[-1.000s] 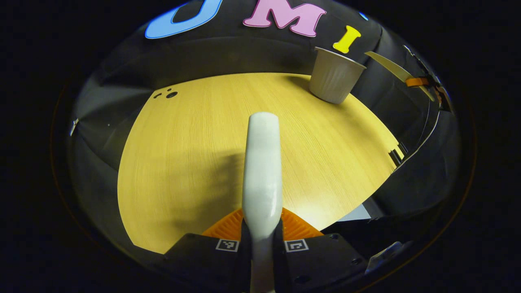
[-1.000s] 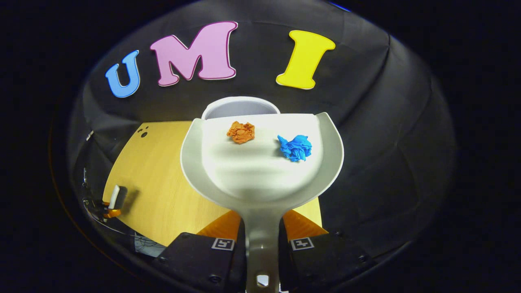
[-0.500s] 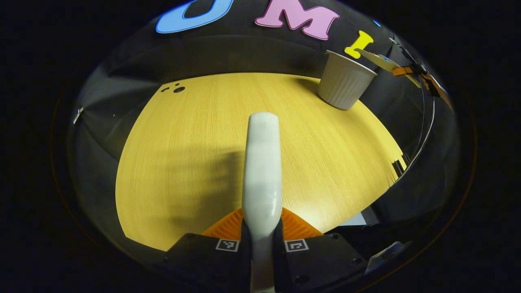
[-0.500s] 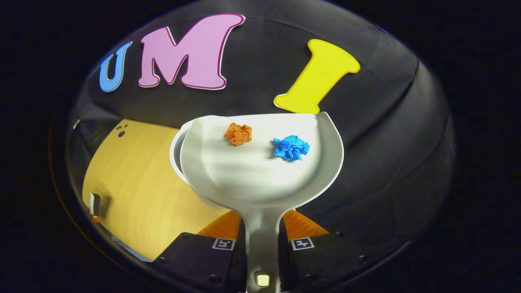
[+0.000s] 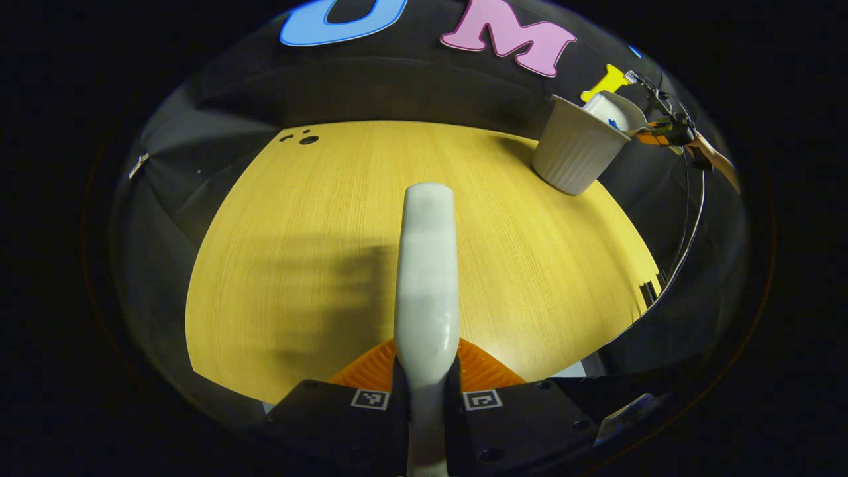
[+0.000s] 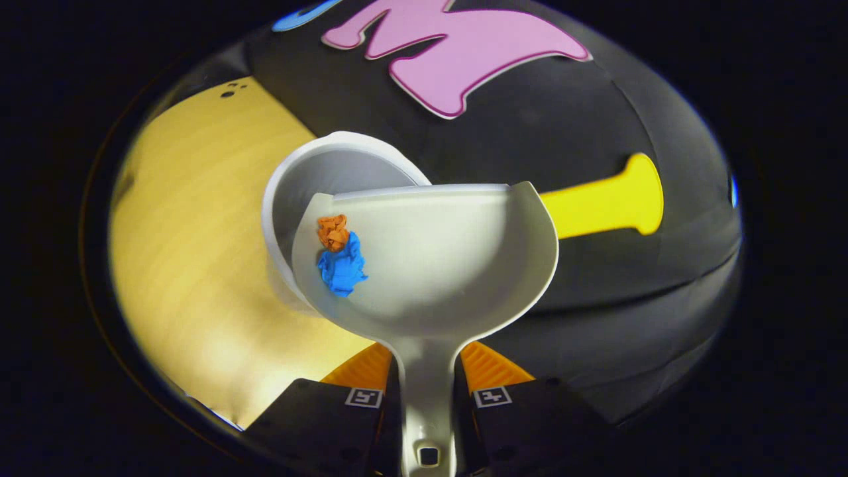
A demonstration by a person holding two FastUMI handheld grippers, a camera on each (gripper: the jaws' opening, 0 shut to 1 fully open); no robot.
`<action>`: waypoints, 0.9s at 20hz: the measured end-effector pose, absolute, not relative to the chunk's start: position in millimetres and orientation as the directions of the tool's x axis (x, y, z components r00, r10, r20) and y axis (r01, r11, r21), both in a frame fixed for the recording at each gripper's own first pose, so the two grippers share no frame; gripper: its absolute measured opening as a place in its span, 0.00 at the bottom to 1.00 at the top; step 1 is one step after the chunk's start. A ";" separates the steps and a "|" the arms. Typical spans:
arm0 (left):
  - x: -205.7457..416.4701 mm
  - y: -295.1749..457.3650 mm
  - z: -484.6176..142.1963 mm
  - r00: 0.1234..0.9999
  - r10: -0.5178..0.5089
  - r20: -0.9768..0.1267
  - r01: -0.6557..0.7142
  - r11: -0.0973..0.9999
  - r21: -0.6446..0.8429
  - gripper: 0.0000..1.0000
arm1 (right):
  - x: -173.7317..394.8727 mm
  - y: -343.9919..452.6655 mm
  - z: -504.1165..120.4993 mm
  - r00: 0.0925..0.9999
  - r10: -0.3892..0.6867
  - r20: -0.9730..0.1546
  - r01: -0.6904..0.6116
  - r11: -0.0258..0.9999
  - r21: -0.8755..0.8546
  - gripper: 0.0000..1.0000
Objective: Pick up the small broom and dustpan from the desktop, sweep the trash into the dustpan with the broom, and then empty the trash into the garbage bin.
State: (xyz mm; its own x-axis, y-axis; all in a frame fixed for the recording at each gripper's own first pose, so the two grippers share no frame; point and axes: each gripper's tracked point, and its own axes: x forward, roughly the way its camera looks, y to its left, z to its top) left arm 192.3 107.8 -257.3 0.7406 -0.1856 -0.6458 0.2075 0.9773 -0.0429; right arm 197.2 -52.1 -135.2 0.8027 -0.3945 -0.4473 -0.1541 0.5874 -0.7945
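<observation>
Yellow wood table [image 5: 298,252] spreads below us. Our left gripper [image 5: 425,387] squeezes the white broom [image 5: 427,265] at bottom middle. Our right gripper [image 6: 427,391] squeezes the tipped dustpan [image 6: 450,265], orange scrap [image 6: 332,231] and blue scrap [image 6: 341,268] at its left wall, above the bin [image 6: 311,179].

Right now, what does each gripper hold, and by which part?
The right gripper holds the white plastic dustpan by its handle. The left gripper holds the white broom handle near its lower end.
</observation>
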 end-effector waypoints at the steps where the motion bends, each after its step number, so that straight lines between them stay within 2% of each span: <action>1: 191.6 109.3 -258.7 0.740 -0.184 -0.647 0.200 0.979 -0.050 0.26 | 197.1 -50.4 -131.0 0.806 -0.401 -0.436 -0.164 0.557 -0.814 0.35; 2: 191.3 111.2 -258.7 0.741 -0.181 -0.647 0.191 0.980 -0.057 0.26 | 198.3 -49.6 -128.7 0.806 -0.405 -0.432 -0.174 0.536 -0.826 0.31; 4: 190.5 114.3 -259.4 0.745 -0.175 -0.644 0.173 0.983 -0.066 0.26 | 199.4 -48.6 -121.8 0.805 -0.421 -0.417 -0.197 0.472 -0.859 0.35; 5: 191.3 116.2 -260.1 0.747 -0.172 -0.643 0.168 0.983 -0.069 0.26 | 200.4 -48.2 -117.9 0.808 -0.431 -0.402 -0.214 0.421 -0.882 0.39; 6: 190.4 116.9 -260.0 0.748 -0.170 -0.642 0.163 0.984 -0.071 0.28 | 201.1 -47.9 -112.4 0.815 -0.438 -0.379 -0.230 0.356 -0.906 0.35; 8: 193.6 122.2 -258.8 0.758 -0.155 -0.633 0.150 0.987 -0.062 0.25 | 200.0 -51.8 -98.3 0.835 -0.437 -0.335 -0.261 0.221 -0.940 0.35; 9: 195.3 124.6 -259.0 0.760 -0.149 -0.633 0.148 0.987 -0.055 0.27 | 198.3 -56.0 -91.9 0.845 -0.430 -0.318 -0.273 0.163 -0.948 0.31; 11: 197.8 127.4 -258.7 0.759 -0.147 -0.635 0.144 0.988 -0.056 0.27 | 199.5 -66.5 -92.5 0.854 -0.424 -0.303 -0.285 0.105 -0.953 0.35; 13: 203.2 129.4 -256.7 0.758 -0.146 -0.635 0.145 0.988 -0.053 0.25 | 200.5 -66.7 -92.7 0.847 -0.441 -0.297 -0.280 0.106 -0.954 0.35; 15: 208.0 130.1 -252.9 0.763 -0.144 -0.630 0.149 0.988 -0.045 0.27 | 201.8 -69.4 -93.4 0.834 -0.452 -0.317 -0.277 0.155 -0.948 0.38; 18: 218.6 132.2 -244.7 0.776 -0.137 -0.616 0.149 0.988 -0.033 0.27 | 198.3 -77.8 -90.7 0.814 -0.466 -0.346 -0.257 0.246 -0.935 0.35</action>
State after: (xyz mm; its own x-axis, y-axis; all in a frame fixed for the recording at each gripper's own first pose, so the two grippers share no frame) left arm 218.6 132.2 -244.7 0.7756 -0.1369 -0.6161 0.1485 0.9884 -0.0327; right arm 198.3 -77.8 -90.7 0.8143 -0.4658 -0.3464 -0.2567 0.2464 -0.9346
